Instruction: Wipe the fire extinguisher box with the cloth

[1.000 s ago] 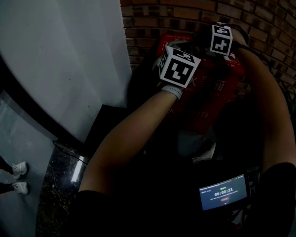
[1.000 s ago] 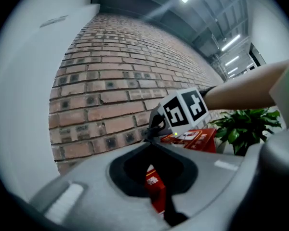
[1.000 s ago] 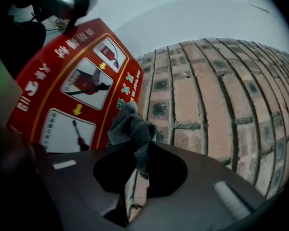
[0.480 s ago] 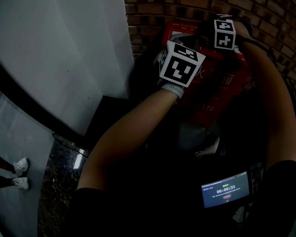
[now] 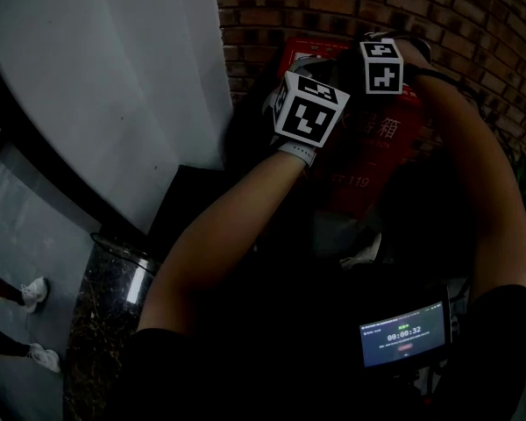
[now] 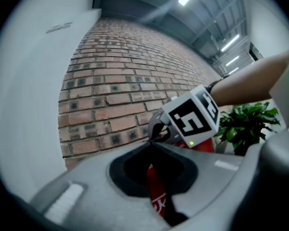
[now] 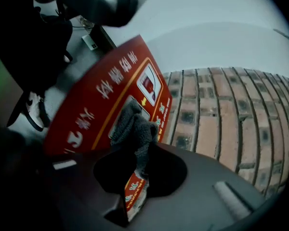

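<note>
**Against the brick wall: cloth on the red box**

Against a curved brick wall (image 5: pixel 333 7), beside a pale smooth wall panel (image 5: pixel 114 86), stands the red fire extinguisher box (image 5: pixel 368 160) with white characters on its front. Both grippers are held up at the top of the box, close together.

The right gripper (image 7: pixel 143 148) has its fingers closed on a dark grey cloth (image 7: pixel 132 126). The cloth is pinched between them, and a bunched wad sticks out past the tips. The wad lies against the printed front of the box (image 7: pixel 96 105), near the edge next to the bricks.

The left gripper (image 6: pixel 151 144) has its fingers brought together tip to tip, with nothing held. Red from the box shows through the opening behind the tips. Seen from this gripper, the right gripper's marker cube (image 6: pixel 190 119) sits just past the tips, and a green plant (image 6: pixel 243 124) stands beyond it.

A small lit screen (image 5: pixel 403 340) is at the person's waist.
</note>
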